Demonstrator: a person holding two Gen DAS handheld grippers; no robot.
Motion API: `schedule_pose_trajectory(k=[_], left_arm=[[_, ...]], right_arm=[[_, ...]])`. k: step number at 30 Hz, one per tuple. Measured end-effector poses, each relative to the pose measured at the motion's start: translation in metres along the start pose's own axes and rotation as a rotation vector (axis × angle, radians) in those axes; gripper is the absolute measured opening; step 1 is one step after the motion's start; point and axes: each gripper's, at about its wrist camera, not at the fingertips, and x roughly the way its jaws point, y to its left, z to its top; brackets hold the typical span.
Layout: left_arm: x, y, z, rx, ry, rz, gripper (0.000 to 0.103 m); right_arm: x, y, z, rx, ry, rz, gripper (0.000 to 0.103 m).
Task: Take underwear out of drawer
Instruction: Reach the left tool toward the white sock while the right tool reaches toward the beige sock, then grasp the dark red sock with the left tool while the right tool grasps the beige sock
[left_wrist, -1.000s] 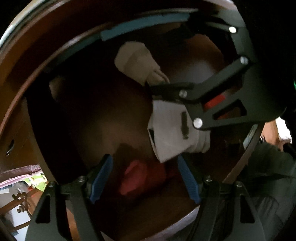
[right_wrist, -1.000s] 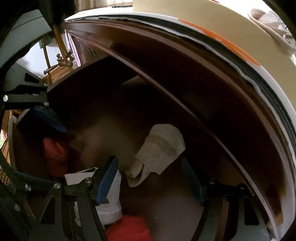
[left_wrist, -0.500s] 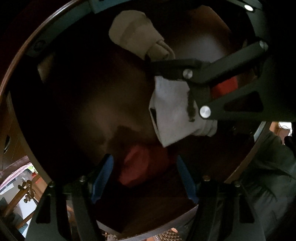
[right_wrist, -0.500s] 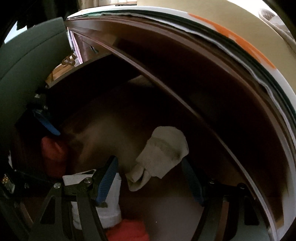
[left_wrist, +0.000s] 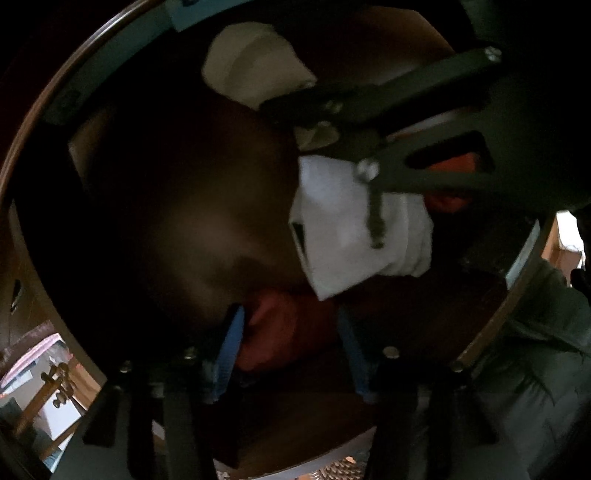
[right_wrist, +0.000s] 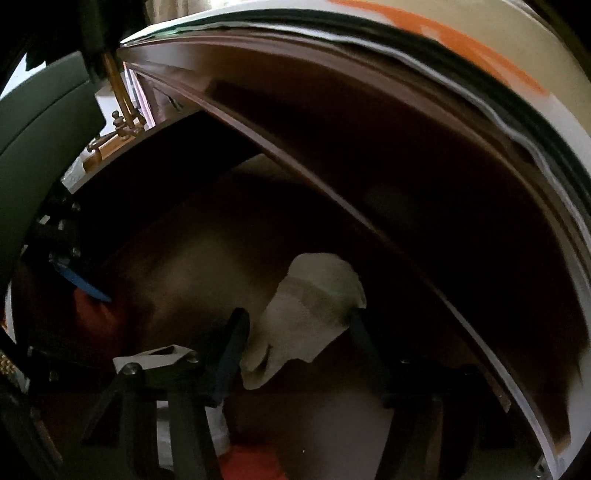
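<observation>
Jaws part-open, just closing: left gripper (left_wrist: 291, 319) around red underwear (left_wrist: 273, 336) — right gripper (right_wrist: 299, 321) around beige underwear (right_wrist: 317, 291)

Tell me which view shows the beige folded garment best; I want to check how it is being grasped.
The right wrist view: the beige folded garment lies between the right claw fingers, nearly whole. In the left wrist view, that garment sits at the top, partly hidden behind the right claw's black frame.

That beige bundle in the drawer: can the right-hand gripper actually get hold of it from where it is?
Probably yes. The beige bundle already sits between the right gripper's fingers, whose jaws have just been closing around it. Nothing lies over it, and the drawer is open above.
</observation>
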Motion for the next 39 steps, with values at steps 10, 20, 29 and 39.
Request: schedule_pose_trajectory(k=[10, 20, 29, 39], left_arm=[[0.000, 0.054, -0.026, -0.006, -0.040, -0.073, 0.047], [-0.017, 0.062, -0.056, 0.008, -0.137, -0.059, 0.013], [-0.050, 0.071, -0.104, -0.034, -0.316, -0.067, 0.005], [-0.071, 0.077, -0.126, -0.082, -0.437, -0.062, 0.001]], right_arm=[[0.013, -0.004, 0.002, 0.014, 0.019, 0.041, 0.039], [0.005, -0.012, -0.002, 0.021, -0.016, 0.062, 0.020], [-0.031, -0.022, -0.011, 0.027, -0.102, 0.047, 0.020], [-0.051, -0.003, -0.021, 0.031, -0.175, 0.037, 0.020]])
